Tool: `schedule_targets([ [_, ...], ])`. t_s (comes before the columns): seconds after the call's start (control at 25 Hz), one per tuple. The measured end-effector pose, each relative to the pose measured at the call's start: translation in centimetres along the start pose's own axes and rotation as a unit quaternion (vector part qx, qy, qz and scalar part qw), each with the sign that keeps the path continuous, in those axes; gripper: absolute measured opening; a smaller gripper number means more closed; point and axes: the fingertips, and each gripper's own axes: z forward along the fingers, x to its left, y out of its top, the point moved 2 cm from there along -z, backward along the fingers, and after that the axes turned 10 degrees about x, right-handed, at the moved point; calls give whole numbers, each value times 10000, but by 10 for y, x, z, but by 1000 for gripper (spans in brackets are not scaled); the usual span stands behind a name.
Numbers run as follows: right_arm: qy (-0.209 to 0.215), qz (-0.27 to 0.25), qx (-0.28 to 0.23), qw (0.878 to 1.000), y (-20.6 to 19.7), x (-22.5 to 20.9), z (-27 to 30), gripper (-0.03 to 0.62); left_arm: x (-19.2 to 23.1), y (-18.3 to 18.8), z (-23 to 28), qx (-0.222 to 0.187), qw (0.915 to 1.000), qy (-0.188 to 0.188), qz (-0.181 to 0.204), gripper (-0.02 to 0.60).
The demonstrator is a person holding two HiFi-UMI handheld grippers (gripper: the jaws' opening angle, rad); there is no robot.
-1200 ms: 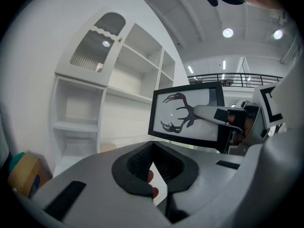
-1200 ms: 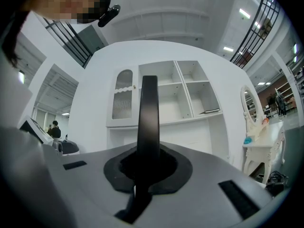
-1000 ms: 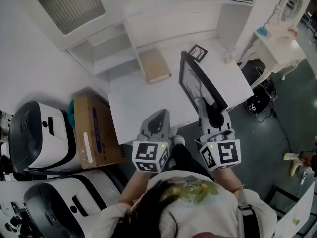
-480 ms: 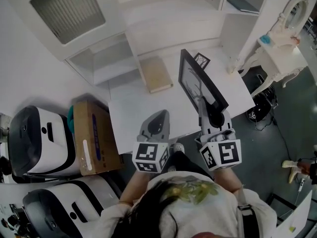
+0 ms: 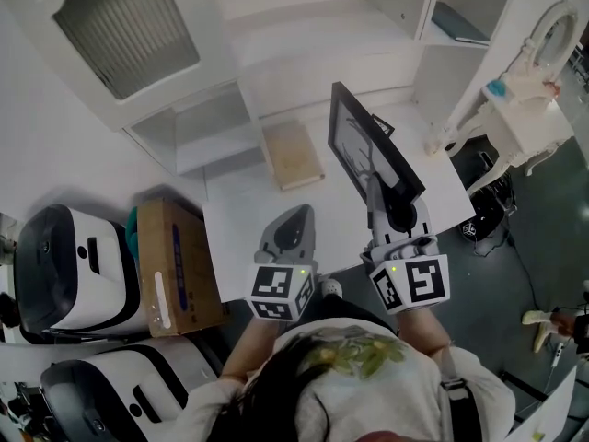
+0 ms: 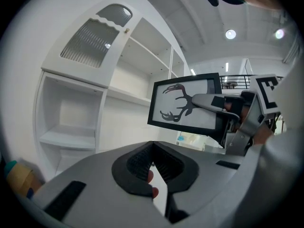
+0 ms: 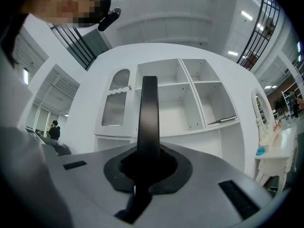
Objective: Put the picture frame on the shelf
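Two grippers are showing near the person, side by side over the near edge of the one white table [image 5: 248, 210]. The right gripper [image 5: 386, 201] is clamping its fingers tight on the bottom edge of the frame [image 5: 368, 150], holding this black frame with its antler print upright in the air above the table's right half, well short of the shelf [image 5: 313, 35] standing at the far side. The left gripper [image 5: 296, 219] is hovering empty to the left of it, its fingers pressed together with nothing between them. One tan book [image 5: 293, 153] is lying flat on the far part of the table, left of the frame. A second, small frame [image 5: 385, 125] is peeking out just behind the held one, mostly hidden. The shelf is showing one slatted door [image 5: 120, 26] at its left. On the floor to the left, one cardboard box [image 5: 175, 256] is sitting beside two white machines [image 5: 69, 270]. One white vanity [image 5: 525, 109] is standing far right.
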Motion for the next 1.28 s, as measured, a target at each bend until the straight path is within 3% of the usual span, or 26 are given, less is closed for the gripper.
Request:
schedule_targets([
  [0.92, 266, -121, -554, 9980, 71, -11, 70, 35, 29, 62, 32, -131, 9997, 180, 111, 20],
  [1.12, 264, -197, -721, 9969, 87, 4, 81, 35, 46, 63, 26, -160, 9996, 207, 93, 20],
  [1.28, 313, -245, -746, 9964, 98, -11, 95, 35, 40, 71, 44, -156, 9996, 236, 81, 20],
])
